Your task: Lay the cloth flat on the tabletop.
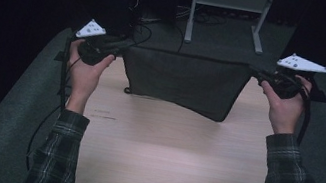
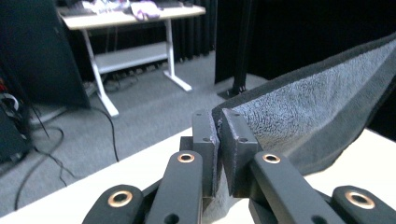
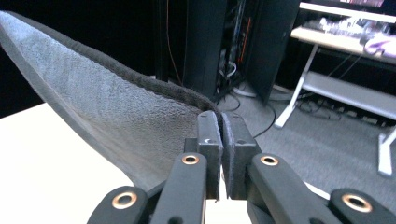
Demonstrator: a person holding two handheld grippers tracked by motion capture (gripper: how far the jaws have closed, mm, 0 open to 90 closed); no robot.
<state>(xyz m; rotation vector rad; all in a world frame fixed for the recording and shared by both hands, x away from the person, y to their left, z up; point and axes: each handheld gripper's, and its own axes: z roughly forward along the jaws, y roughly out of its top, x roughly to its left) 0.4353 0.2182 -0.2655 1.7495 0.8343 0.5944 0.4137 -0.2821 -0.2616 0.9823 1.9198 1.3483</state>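
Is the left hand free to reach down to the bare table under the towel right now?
Probably not yet. The left tongs are shut on one top corner of the dark towel, and the right tongs on the other, stretching it above the table; letting go would drop that corner.

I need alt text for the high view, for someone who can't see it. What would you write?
A person holds a dark towel stretched between the left gripper and right gripper, each clamped on a top corner. The towel hangs over a pale wooden table, its lower edge sagging toward the tabletop. Plaid sleeves enter from below.
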